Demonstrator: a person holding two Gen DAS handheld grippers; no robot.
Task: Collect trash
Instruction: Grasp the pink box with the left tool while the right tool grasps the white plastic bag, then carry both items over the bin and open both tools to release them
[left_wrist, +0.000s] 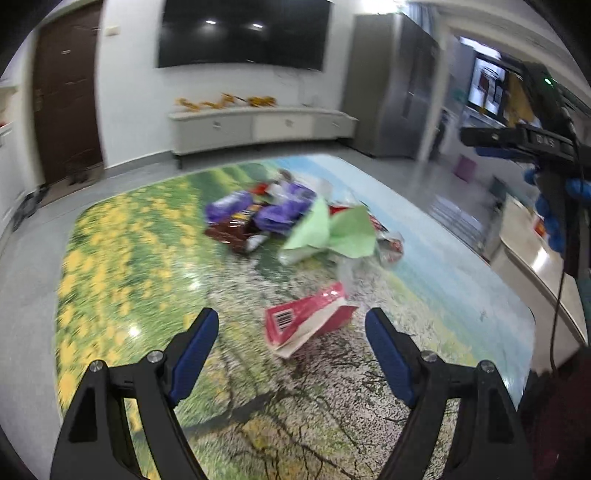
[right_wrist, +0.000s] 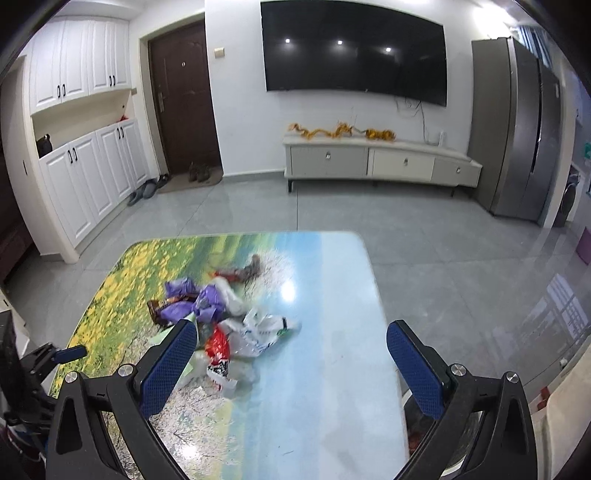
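Note:
A heap of trash lies on a table (left_wrist: 122, 258) printed with a landscape picture. In the left wrist view I see purple wrappers (left_wrist: 273, 210), a brown wrapper (left_wrist: 231, 232), green paper (left_wrist: 340, 232) and, nearest, a red packet (left_wrist: 306, 321) with a barcode. My left gripper (left_wrist: 291, 325) is open and empty, just short of the red packet. In the right wrist view the purple wrappers (right_wrist: 195, 299), a white plastic bag (right_wrist: 262, 328) and a red wrapper (right_wrist: 218, 345) lie left of centre. My right gripper (right_wrist: 293, 338) is open and empty above the table (right_wrist: 325, 387).
The right gripper's body (left_wrist: 532, 140) shows at the right edge of the left wrist view. A low white cabinet (right_wrist: 380, 162), a wall TV (right_wrist: 351, 48), a grey fridge (right_wrist: 524, 129), white cupboards (right_wrist: 81, 147) and a brown door (right_wrist: 184, 96) stand around a grey tiled floor.

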